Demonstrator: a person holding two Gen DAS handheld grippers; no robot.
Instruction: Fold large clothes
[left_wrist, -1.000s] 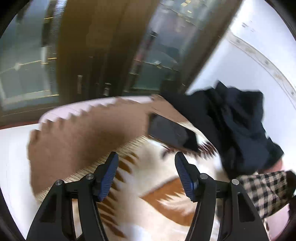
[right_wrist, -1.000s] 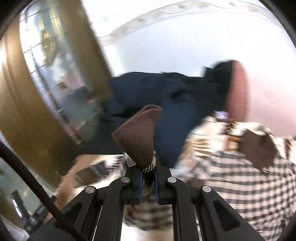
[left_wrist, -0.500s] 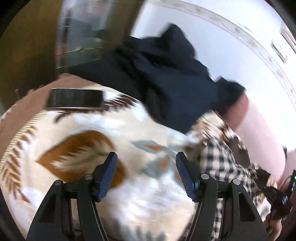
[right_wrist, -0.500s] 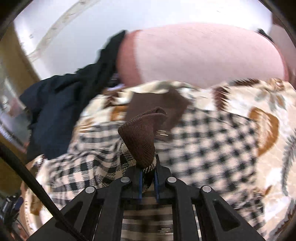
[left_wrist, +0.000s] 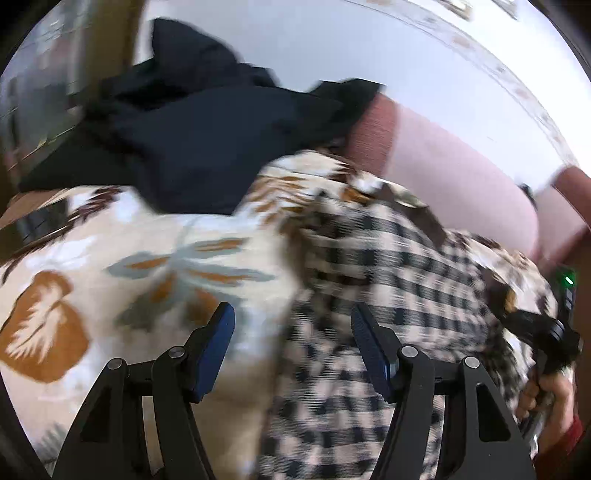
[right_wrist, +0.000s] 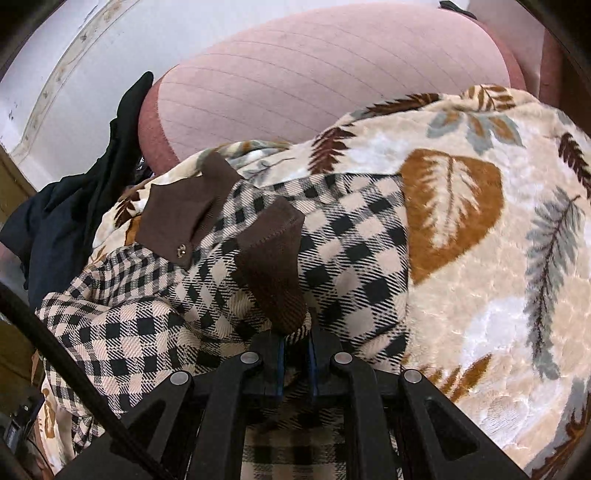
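Observation:
A beige and black checked shirt (right_wrist: 343, 236) with a brown collar (right_wrist: 181, 214) lies on a leaf-patterned blanket (right_wrist: 480, 229). My right gripper (right_wrist: 295, 343) is shut on a brown-lined corner of that shirt (right_wrist: 277, 266), which sticks up from the jaws. In the left wrist view the checked shirt (left_wrist: 388, 266) spreads to the right, blurred. My left gripper (left_wrist: 291, 328) hovers open above the shirt's left edge, nothing between its blue pads (left_wrist: 218, 332). A hand holding the other gripper (left_wrist: 546, 343) shows at the right edge.
A dark navy garment (left_wrist: 207, 129) is heaped at the back left of the blanket (left_wrist: 110, 266). A pink striped cushion (right_wrist: 332, 70) rises behind the shirt. A white wall (left_wrist: 406, 51) stands beyond it.
Both views swung right, away from the wooden cabinet and phone toward the checked shirt. The right gripper came down with the shirt corner still in its jaws. The left stayed open.

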